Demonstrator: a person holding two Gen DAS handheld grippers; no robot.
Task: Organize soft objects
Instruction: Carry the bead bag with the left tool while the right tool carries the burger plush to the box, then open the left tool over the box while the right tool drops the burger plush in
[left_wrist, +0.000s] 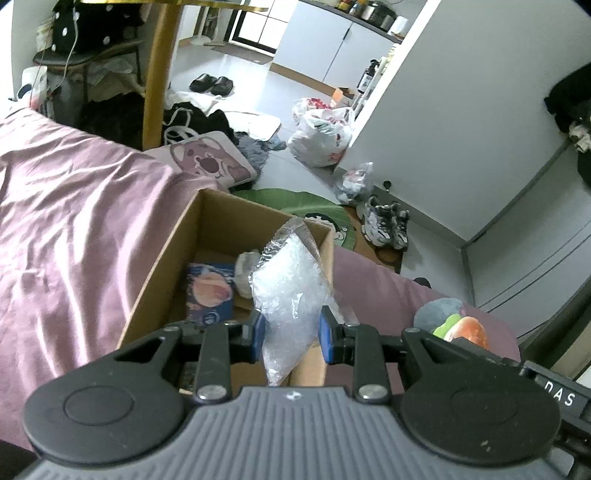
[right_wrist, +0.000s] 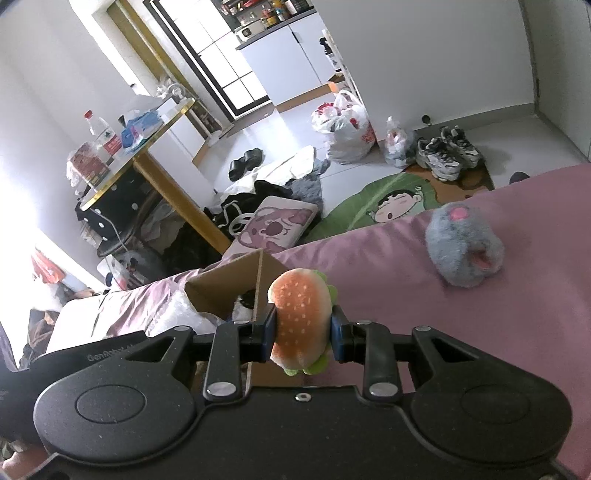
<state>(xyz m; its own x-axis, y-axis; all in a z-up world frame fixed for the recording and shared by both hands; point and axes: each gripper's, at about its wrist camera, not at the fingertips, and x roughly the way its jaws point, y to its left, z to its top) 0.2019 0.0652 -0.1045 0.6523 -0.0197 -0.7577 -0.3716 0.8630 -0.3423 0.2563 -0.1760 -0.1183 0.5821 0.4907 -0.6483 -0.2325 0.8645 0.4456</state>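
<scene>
L gripper (left_wrist: 291, 334) clamps plastic bag (left_wrist: 286, 295) over box (left_wrist: 162, 266) at 12 o'clock, R gripper (right_wrist: 303, 328) pinches burger plush (right_wrist: 301, 317) alongside, both prob. poised to drop in.

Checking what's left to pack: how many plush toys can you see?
2: a burger held in the right claw near the box, and a grey plush lying on the bed. Others may be hidden inside the box.

On the bed (right_wrist: 480, 350): one cardboard box (left_wrist: 173, 258), one grey plush (right_wrist: 463, 251). One plush burger (right_wrist: 301, 317), one clear plastic bag (left_wrist: 291, 299). In the box: one blue packet (left_wrist: 210, 291), one pale bundle (left_wrist: 245, 273).
</scene>
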